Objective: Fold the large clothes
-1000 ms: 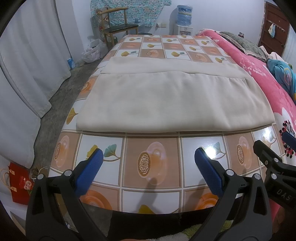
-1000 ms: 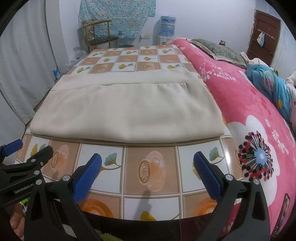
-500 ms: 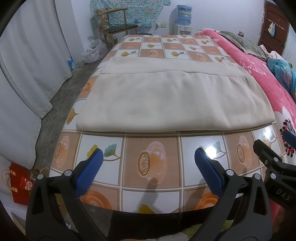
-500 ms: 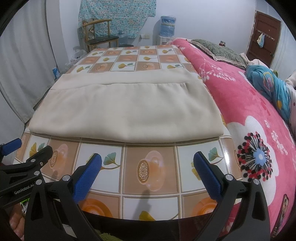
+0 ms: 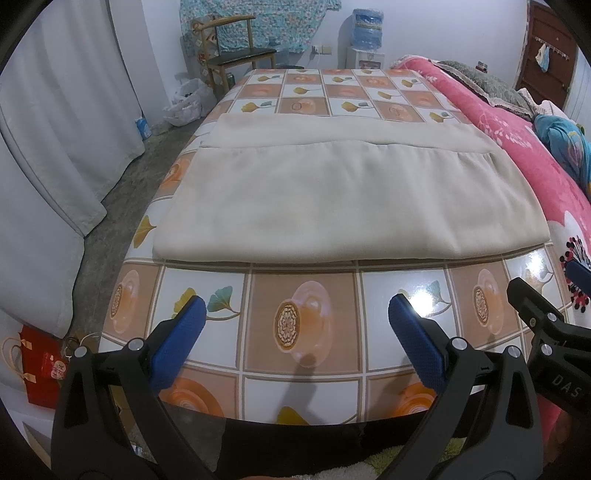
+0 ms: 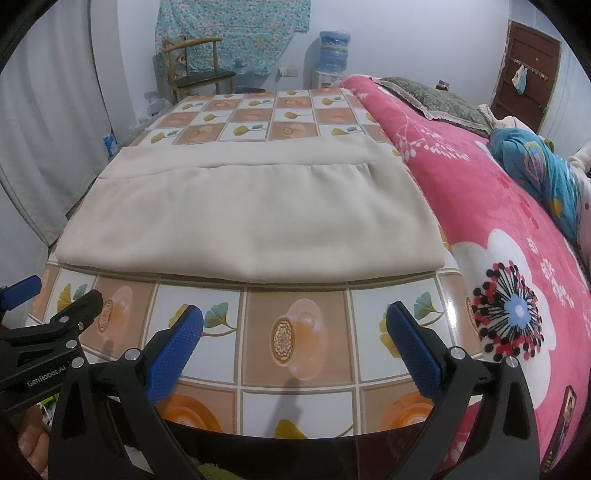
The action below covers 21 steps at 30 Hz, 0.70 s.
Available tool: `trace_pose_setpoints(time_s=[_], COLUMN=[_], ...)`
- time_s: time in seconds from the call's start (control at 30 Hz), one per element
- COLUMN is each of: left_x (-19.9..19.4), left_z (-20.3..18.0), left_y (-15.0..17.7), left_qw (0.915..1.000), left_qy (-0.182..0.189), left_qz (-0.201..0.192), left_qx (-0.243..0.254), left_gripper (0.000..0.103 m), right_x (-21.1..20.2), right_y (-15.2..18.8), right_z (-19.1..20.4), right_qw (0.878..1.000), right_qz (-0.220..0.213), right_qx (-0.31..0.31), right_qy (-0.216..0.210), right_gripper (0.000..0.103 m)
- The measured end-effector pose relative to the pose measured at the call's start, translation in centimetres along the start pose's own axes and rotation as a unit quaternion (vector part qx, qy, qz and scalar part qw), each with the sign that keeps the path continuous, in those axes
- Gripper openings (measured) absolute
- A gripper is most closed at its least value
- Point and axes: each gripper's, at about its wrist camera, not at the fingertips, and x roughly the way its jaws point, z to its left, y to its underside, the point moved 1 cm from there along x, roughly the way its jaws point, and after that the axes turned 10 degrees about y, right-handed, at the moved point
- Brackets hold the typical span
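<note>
While beige cloth (image 5: 347, 199) lies folded ahead, left hand-held gripper (image 5: 297, 332) and right hand-held gripper (image 6: 295, 332) gape wide, empty, short of it.

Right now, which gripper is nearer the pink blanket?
Right. The right gripper hangs over the table's near edge beside the pink blanket; the left gripper sits farther left, toward the curtain side.

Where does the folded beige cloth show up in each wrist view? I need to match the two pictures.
Left wrist: beige cloth at centre frame, on the tiled table.
Right wrist: beige cloth centre-left, beside the pink bedspread.
Shared landmark: water dispenser by the back wall.
</note>
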Motion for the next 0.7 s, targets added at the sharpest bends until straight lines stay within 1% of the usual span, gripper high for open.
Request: trace_pose_setpoints(time_s=[0.7], left_x=[0.01], left_z=[0.0], left_y=[0.01], left_qw=[1.0], left_qy=[-0.001], left_qz=[0.0], left_qx=[0.0], left_gripper=[0.096], right_x=[0.23], right_y=[0.33], right_z=[-0.67], right_qw=[1.0], right_qz=[0.002], right_qx=[-0.004], right_qy=[0.002], right_gripper=[0.097])
